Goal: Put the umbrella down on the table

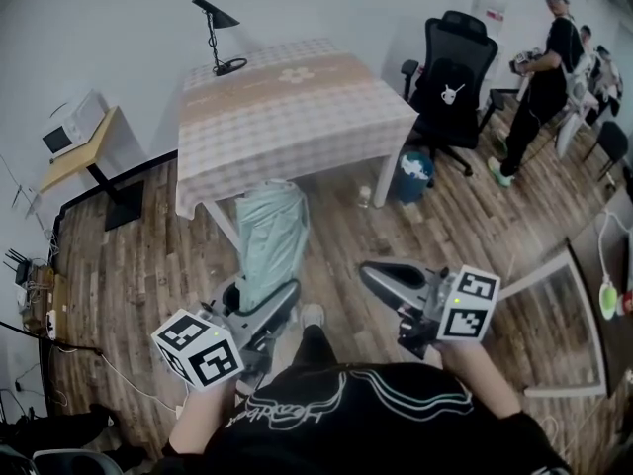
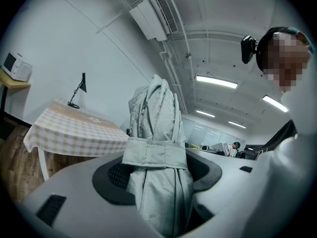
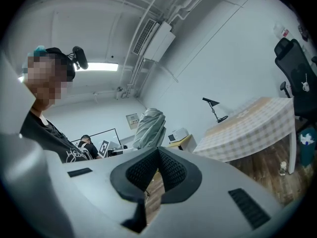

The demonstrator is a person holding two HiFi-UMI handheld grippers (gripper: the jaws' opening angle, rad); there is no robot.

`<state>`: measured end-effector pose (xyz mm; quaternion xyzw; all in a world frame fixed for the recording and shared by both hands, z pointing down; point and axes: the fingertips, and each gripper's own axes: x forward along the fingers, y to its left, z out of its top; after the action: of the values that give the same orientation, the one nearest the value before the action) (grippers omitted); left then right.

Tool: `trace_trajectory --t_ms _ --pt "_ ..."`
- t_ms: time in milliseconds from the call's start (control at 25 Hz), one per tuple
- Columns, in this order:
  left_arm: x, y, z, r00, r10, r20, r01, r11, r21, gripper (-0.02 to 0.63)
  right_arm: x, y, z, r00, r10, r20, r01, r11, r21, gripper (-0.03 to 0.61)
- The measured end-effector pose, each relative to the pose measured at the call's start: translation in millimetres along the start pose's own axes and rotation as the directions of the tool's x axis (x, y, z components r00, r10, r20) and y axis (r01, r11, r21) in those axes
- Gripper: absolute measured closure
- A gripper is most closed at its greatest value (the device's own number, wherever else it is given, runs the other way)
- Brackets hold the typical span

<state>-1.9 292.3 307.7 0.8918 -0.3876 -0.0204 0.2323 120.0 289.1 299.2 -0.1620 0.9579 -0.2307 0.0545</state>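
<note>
Head view, contents listed from nearest to farthest.

1. Left gripper (image 1: 265, 303): sitting at lower left, with its marker cube (image 1: 198, 349) facing the camera. Its claw is pinching the umbrella (image 1: 270, 234) low on the folded body.

2. Umbrella: pale grey-green, folded and strapped shut. It is standing roughly upright out of the claw and hanging over the wooden floor (image 1: 475, 226), in front of the table's near edge. It is not resting on the table (image 1: 297, 107). In the left gripper view the black pads (image 2: 111, 175) are pressing on either side of the bundled fabric, just beneath the closing strap (image 2: 154, 152). The table is showing to the left and behind, apart from the umbrella.

3. Right gripper (image 1: 371, 273): sitting at lower right and carrying nothing, with its claw pressed together. In the right gripper view the pads are meeting at their tips, and only floor is showing through the slit below them.

4. Table: wearing a checked cloth, with a black desk lamp (image 1: 216, 13) standing at its far left corner.

5. Surroundings: a black office chair (image 1: 450, 82) is standing to the table's right. A blue bin (image 1: 413, 174) is sitting beside the table leg. A microwave (image 1: 71, 125) is resting on a side shelf (image 1: 79, 156) at left. A person (image 1: 552, 62) is standing at far right.
</note>
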Motion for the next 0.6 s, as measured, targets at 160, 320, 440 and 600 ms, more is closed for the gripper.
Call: trace_trajectory --t_ms 160,320,440,600 --pt "11.9 27.9 7.2 1.0 0.007 -0.005 -0.007 1.0 -0.02 0.348 21.5 -25.2 5.1 1.0 -0.003 -0.003 0.003 1.0 0.021 0.568" --pt "26.2 61.7 18.6 1.0 0.011 -0.017 -0.011 0.999 -0.036 0.348 46.3 -54.7 9.7 1.0 -0.017 -0.01 0.017 0.999 0.051 0.568" --pt "42.6 89.5 31.7 1.0 0.011 -0.025 -0.013 0.999 -0.051 0.348 65.2 -80.3 17.6 1.0 -0.029 -0.012 0.03 0.997 0.073 0.568" --pt "65.9 122.8 50.4 0.999 0.005 -0.046 -0.008 0.997 -0.071 0.348 89.7 -113.4 33.3 0.999 -0.044 -0.011 0.045 0.994 0.1 0.568"
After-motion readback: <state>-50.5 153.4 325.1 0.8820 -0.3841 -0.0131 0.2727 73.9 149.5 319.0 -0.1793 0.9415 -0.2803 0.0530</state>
